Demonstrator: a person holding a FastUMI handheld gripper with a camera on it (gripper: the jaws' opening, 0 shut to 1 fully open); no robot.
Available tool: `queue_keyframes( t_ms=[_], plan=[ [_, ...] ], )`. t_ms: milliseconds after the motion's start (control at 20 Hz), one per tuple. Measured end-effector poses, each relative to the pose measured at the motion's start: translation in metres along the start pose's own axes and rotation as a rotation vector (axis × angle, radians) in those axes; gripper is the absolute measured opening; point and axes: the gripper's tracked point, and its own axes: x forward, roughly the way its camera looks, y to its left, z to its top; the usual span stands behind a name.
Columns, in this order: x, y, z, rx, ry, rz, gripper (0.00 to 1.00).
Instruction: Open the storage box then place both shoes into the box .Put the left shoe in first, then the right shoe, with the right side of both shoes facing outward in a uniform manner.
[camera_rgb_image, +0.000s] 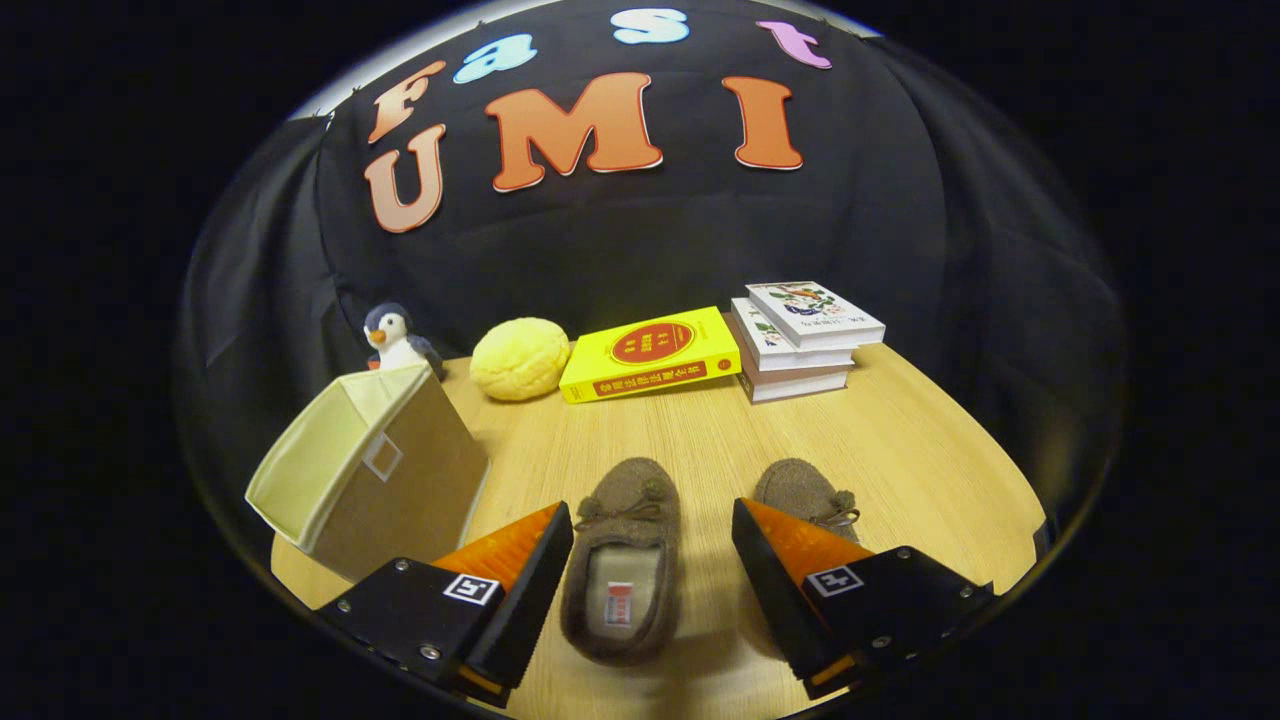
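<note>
Gripper (652, 545) is hovering w/ fingers spread wide, gripping nothing, straddling left slipper (622, 560); right slipper (808, 497) is lying beside it; fabric storage box (365, 470) is sitting open nearby, so approx. both placements are remaining.

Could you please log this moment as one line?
gripper: open | left shoe: between fingers | right shoe: table | box: tipped
</note>
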Motion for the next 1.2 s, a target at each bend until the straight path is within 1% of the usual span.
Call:
queue_keyframes(
  t_ms=[100, 250, 300, 450, 550, 600, 650, 700, 750, 850, 950, 1100, 1200],
  plan=[
    [0.014, 0.001, -0.018, -0.001, 0.037, 0.007, 0.90],
    [0.030, -0.006, -0.041, -0.002, 0.095, -0.006, 0.74],
    [0.035, -0.006, -0.045, 0.000, 0.109, -0.008, 0.71],
    [0.044, -0.012, -0.061, -0.006, 0.153, -0.019, 0.47],
    [0.047, -0.006, -0.065, 0.004, 0.170, -0.006, 0.32],
    [0.049, -0.007, -0.065, -0.004, 0.167, -0.022, 0.26],
    [0.050, -0.008, -0.065, -0.014, 0.163, -0.034, 0.11],
    [0.050, -0.006, -0.063, -0.029, 0.157, -0.045, 0.04],
    [0.047, -0.007, -0.061, -0.035, 0.156, -0.060, 0.01],
    [0.040, -0.001, -0.054, 0.013, 0.165, -0.062, 0.01],
    [0.029, 0.003, -0.033, 0.030, 0.135, -0.082, 0.01],
    [0.006, 0.006, 0.000, -0.008, 0.070, -0.127, 0.00],
    [-0.007, 0.014, 0.023, -0.005, 0.036, -0.140, 0.00]
  ],
)
